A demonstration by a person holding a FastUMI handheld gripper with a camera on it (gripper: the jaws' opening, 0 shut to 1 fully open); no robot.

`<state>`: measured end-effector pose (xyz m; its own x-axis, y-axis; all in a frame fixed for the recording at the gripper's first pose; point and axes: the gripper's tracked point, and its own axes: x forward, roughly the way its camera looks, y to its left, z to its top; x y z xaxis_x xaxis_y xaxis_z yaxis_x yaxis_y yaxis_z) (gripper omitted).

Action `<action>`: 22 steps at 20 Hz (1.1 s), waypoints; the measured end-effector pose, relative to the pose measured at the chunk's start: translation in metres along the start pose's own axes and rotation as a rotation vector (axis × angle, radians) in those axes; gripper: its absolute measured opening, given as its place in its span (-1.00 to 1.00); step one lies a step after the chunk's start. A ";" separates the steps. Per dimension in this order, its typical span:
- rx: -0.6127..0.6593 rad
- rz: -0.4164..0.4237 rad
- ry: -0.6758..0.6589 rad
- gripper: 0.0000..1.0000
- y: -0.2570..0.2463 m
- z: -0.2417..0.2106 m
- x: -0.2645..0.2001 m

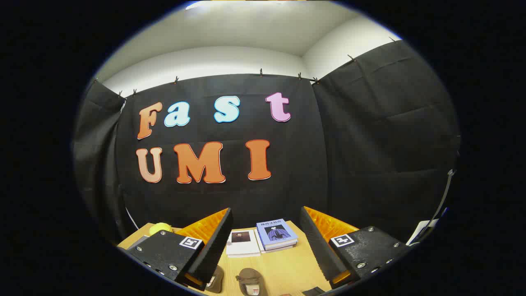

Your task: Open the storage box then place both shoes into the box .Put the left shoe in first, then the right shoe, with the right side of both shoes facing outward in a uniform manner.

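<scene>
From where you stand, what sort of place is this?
Probably a small recording booth, not a home: black cloth is clipped up as walls around a wooden table. On it lie two brown shoes and a few books. The claw hangs open above the table, holding nothing.

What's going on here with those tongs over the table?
A person is holding the tongs open above a wooden table, gripping nothing. Two brown shoes lie on the table low between the fingers, untouched. Beyond them sit a white book and a blue book. A yellow object rests farther left.
</scene>
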<state>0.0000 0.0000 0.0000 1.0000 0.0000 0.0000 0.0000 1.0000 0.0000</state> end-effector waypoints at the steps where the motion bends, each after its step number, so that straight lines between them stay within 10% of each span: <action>1: -0.004 -0.001 -0.001 0.96 0.000 0.000 0.000; 22: -0.008 0.030 0.028 0.95 0.010 -0.011 0.001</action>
<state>0.0015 0.0100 -0.0112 0.9991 0.0299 -0.0285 -0.0301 0.9995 -0.0075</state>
